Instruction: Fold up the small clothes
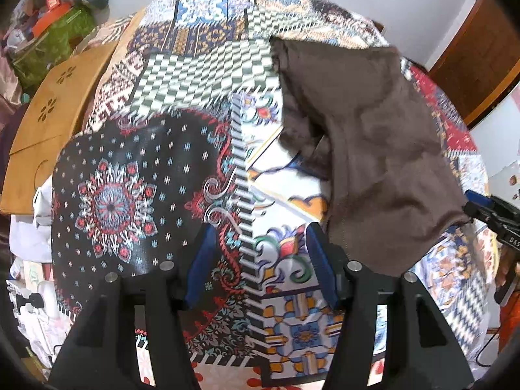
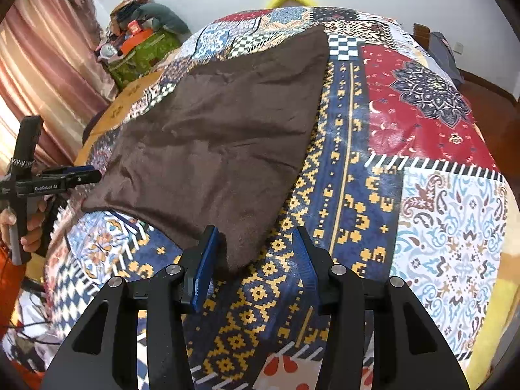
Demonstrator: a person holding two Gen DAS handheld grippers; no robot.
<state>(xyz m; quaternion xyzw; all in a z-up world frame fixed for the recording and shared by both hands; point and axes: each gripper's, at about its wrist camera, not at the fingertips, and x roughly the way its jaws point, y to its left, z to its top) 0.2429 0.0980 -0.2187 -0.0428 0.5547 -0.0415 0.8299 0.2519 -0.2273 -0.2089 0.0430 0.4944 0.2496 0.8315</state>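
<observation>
Left gripper (image 1: 258, 261) open, empty; brown garment (image 1: 367, 149) lies ahead-right on the patterned bedspread (image 1: 136, 195), its near hem just beside my right finger. Right wrist view: right gripper (image 2: 256, 256) open too, garment's near corner between the fingers, not pinched. Looks like pre-fold grasp stage. Next I'd judge: close on both near corners, lift, fold away.

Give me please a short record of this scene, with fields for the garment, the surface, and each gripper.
garment: brown cloth, lying spread on the bed, some wrinkles
surface: patchwork bedcover
left gripper: open, over the bedcover, beside the cloth's near edge, holding nothing
right gripper: open, the cloth's near corner between its fingers, not clamped
fold: not yet begun
</observation>
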